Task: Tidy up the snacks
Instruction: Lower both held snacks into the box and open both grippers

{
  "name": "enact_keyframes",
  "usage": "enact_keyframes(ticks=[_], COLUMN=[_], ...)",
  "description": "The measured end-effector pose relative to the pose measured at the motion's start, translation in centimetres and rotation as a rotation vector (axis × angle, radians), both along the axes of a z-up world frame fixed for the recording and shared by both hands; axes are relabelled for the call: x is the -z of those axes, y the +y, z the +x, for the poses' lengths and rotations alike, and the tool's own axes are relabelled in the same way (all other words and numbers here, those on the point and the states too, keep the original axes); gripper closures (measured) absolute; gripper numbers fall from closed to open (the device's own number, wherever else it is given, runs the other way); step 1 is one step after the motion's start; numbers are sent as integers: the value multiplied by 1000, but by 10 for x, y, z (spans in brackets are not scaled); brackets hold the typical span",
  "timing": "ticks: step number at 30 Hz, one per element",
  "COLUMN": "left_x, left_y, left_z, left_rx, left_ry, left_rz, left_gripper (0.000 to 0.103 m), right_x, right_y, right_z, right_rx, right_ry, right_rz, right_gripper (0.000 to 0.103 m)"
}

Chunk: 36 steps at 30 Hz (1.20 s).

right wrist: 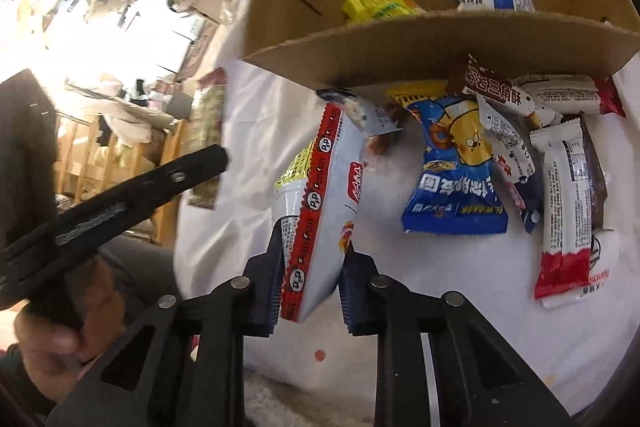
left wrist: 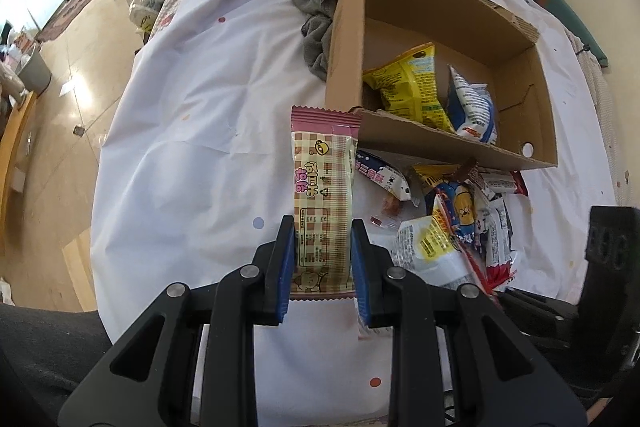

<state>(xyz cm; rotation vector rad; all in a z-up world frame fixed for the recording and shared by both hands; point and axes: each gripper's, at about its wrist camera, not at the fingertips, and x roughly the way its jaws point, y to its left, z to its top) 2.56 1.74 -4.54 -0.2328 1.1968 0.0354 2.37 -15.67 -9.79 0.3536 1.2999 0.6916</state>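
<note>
2 grippers, each clamped on 1 snack: left gripper (left wrist: 323, 247) pinches a pink-checked bar (left wrist: 323, 195); right gripper (right wrist: 311, 261) squeezes a white-and-red pouch (right wrist: 320, 211) printed "PnP PomPom". Beyond, loose packets (right wrist: 500, 163) on white sheet (left wrist: 192, 115). Farthest, cardboard box (left wrist: 536, 115) holding yellow bag (left wrist: 412, 87) and blue-white bag (left wrist: 474, 107).

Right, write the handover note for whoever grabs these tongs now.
Left tongs: shut on the pink checked bar, held above the white cloth.
Right tongs: shut on the red-edged white pouch.
Done: yellow packet and blue-white packet already in the cardboard box.
Left: drop both held snacks in, then clear the snack pile in front of the box.
</note>
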Motion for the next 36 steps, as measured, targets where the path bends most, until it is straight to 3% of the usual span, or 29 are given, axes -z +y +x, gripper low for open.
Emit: enact_keyframes(ticks=[7,13,21,29,33,36], left_x=[-26,-58,-83,-95,-78,-61], left_y=[2,1,-7,-18,-17,-9], left_z=[-11,-3,29,71,85,88], left_rx=[2,13,57,92,101,70], left_ry=[-107,-185,-229,-260,-264,-243], left_rz=[17,7,15,7,-20,-35], left_gripper=[81,81,81,81,81,81], right_x=[-44,-99,-141,-145,-116,-104], right_y=[-29,-72,-106,-119,-130,-134], right_z=[-14,-8,24,64,80,83], right_rx=[51,174,264,305,360,398], right_ry=[-117,-298,-435,-495,-403,-389], right_rz=[97,187,176,92,125,21], right_gripper=[80,80,81,81,81,81])
